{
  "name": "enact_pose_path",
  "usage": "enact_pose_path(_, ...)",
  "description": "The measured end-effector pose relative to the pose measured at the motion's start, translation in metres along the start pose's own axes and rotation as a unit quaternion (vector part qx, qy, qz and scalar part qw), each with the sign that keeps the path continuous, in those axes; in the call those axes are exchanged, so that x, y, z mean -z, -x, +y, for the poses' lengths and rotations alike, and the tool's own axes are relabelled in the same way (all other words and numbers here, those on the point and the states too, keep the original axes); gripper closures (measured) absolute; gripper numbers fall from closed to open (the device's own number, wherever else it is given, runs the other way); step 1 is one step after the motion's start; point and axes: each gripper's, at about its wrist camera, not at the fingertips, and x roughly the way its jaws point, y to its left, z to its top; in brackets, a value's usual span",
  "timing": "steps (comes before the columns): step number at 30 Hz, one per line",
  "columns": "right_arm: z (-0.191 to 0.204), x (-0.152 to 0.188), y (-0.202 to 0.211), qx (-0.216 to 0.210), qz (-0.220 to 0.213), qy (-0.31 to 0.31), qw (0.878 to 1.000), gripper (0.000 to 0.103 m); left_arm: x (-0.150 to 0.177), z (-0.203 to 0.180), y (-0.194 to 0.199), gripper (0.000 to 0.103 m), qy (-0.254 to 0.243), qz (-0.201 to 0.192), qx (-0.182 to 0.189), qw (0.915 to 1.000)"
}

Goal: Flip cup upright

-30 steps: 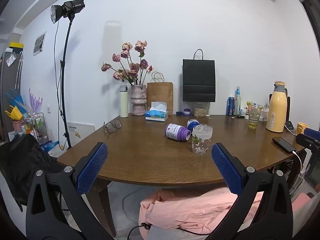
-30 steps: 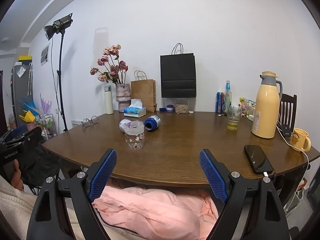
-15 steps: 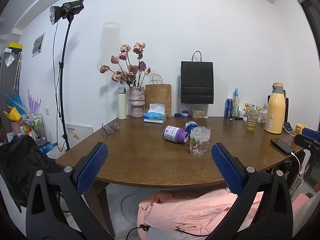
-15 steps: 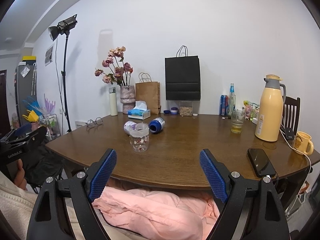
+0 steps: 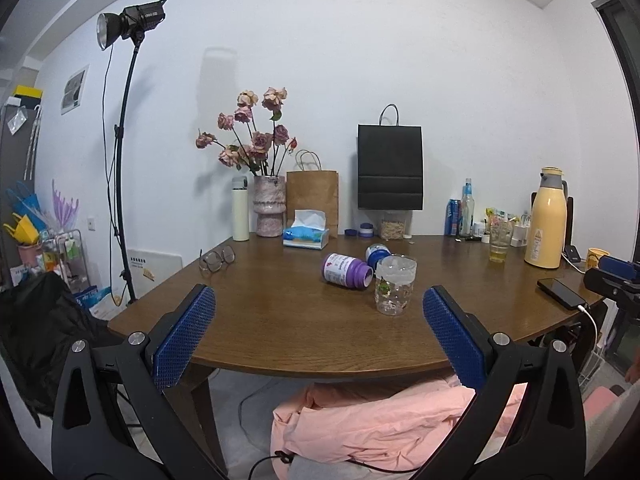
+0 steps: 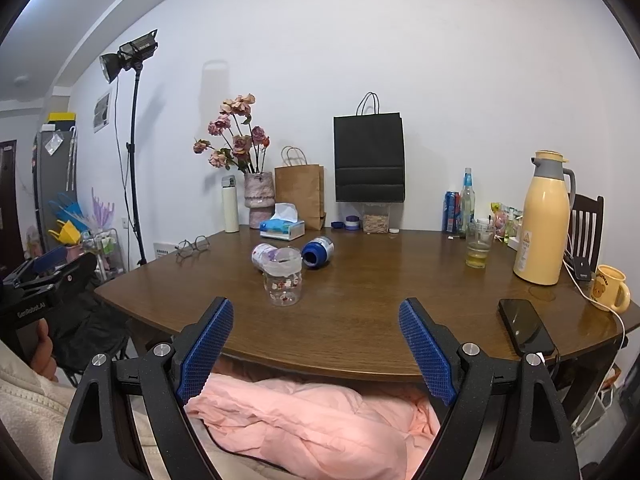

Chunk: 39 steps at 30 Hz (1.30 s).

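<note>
Left wrist view shows your left gripper wide open, holding nothing; right gripper too. Upside-down cup sits mid-table, far off. Reach in, grab it.

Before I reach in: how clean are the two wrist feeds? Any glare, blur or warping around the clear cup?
Left wrist view: sharp, strong fisheye bending of the table edge, dark vignette corners; the clear cup reads crisply, with the open left gripper in frame. Right wrist view: equally sharp, soft window glare on the tabletop behind the cup, none on it; right gripper open.
</note>
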Motion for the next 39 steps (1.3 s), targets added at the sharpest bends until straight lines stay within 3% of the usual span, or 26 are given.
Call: enact_pose_path(39, -0.0026, 0.0033, -0.0072, -0.003, 0.008, 0.003, 1.0, 0.014, 0.0014, 0.0, -0.0037, 0.0, -0.001, 0.002, 0.006, 1.0)
